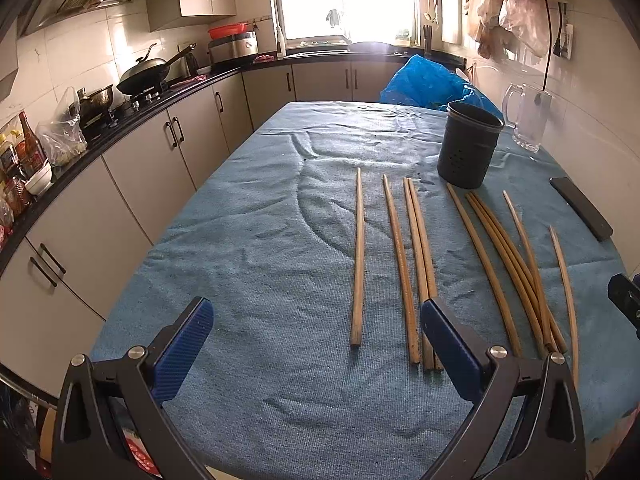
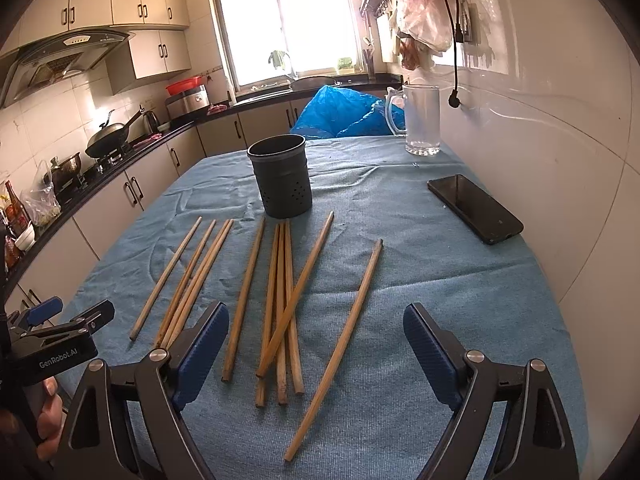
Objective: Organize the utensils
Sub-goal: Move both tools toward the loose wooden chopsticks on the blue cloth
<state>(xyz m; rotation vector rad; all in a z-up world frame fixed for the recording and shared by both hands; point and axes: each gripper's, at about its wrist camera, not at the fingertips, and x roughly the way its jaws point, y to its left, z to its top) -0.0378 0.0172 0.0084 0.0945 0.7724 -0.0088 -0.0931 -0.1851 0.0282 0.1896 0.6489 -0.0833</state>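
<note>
Nine chopsticks (image 2: 280,300) overlap, so both wide-open, empty grippers, left gripper (image 1: 316,320) and right gripper (image 2: 316,328), could drag neighbours off the cloth (image 2: 440,280).

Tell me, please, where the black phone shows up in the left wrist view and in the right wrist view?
Left wrist view: the black phone lies at the far right edge, right of the chopsticks.
Right wrist view: the phone lies right of centre, near the white wall.
Shared landmark: the dark utensil holder, standing left of the phone in both.

Left tool (image 1: 316,332) and right tool (image 2: 316,340) gape, tilted downward.
</note>
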